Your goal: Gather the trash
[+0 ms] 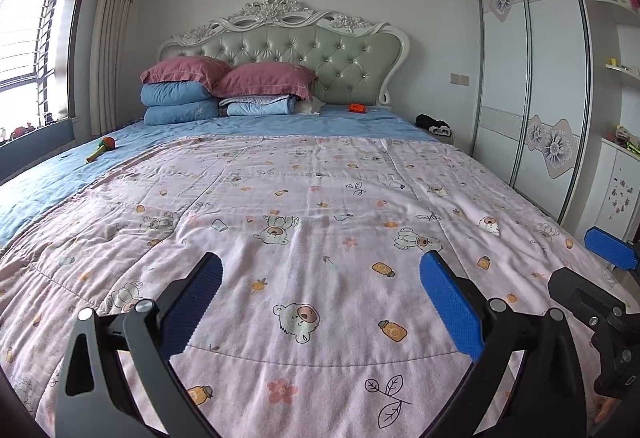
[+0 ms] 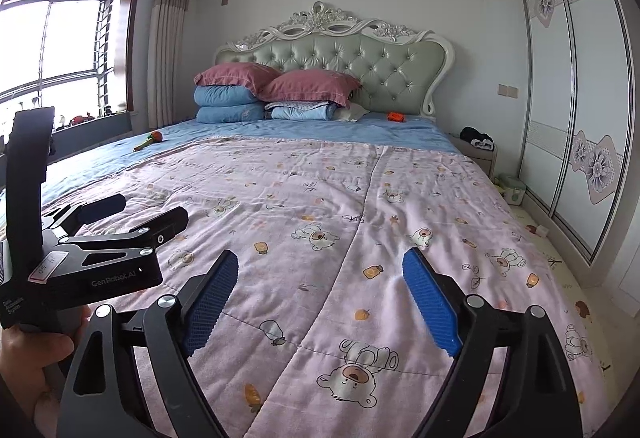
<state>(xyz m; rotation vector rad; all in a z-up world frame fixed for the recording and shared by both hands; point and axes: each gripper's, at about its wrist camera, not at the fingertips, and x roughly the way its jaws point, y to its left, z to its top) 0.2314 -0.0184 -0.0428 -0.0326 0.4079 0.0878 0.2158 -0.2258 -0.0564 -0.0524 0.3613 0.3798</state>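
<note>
We cannot make out what the small orange object by the headboard is, nor the stick-shaped item at ten o'clock on the blue sheet; both lie well apart from us. We count two maroon pillows. Our left gripper and right gripper both gape wide and empty over the pink quilt.

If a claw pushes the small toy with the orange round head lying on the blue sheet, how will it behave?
The toy looks small, so probably light and easy to shove. Its round head and thin stick-like handle suggest it may swing or roll rather than slide straight. The soft blue sheet under it would likely damp any rolling. Its material is too small to judge.
</note>
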